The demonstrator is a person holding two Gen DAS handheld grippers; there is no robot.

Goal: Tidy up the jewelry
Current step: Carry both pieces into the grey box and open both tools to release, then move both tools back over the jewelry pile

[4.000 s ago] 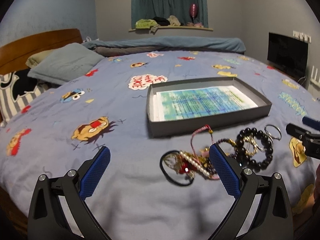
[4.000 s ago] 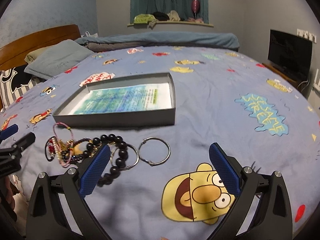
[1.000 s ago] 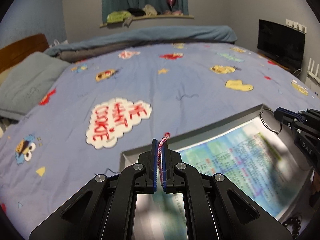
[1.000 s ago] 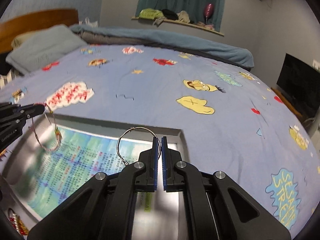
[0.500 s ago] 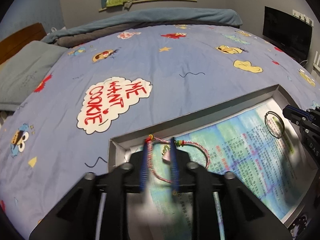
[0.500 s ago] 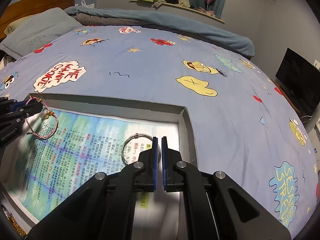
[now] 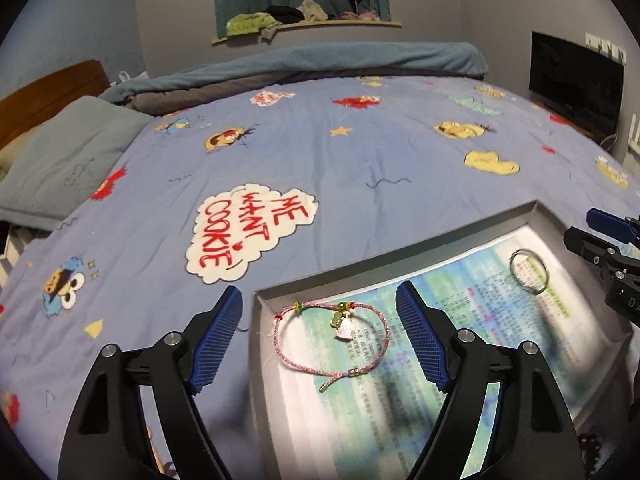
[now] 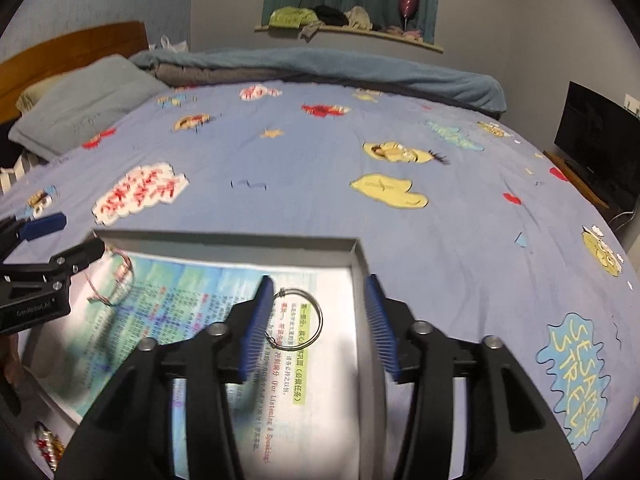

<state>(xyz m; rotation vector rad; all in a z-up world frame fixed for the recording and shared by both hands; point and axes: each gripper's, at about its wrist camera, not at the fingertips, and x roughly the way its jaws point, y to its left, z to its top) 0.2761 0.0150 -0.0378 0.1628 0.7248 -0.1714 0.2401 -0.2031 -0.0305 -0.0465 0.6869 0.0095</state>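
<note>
A grey shallow box [image 7: 400,256] [image 8: 224,240] lined with printed paper lies on the bed. A pink cord bracelet [image 7: 332,340] with a small charm lies in its near-left corner; it also shows in the right wrist view [image 8: 116,280]. A silver ring bangle [image 7: 528,272] [image 8: 298,318] lies at the box's far-right end. My left gripper [image 7: 320,340] is open and empty, straddling the pink bracelet from just above. My right gripper [image 8: 318,322] is open and empty, over the silver bangle. More jewelry [image 8: 48,448] lies on the bed by the box.
The bed has a blue cartoon-print cover [image 7: 320,160]. Grey pillows [image 7: 60,168] and a wooden headboard [image 7: 48,84] are at the left. A folded blanket [image 7: 320,64] lies at the far side. A black TV [image 7: 576,80] stands at the right.
Both grippers have opened. The pink bracelet left my left gripper and lies in the box. The silver bangle left my right gripper and lies in the box.
</note>
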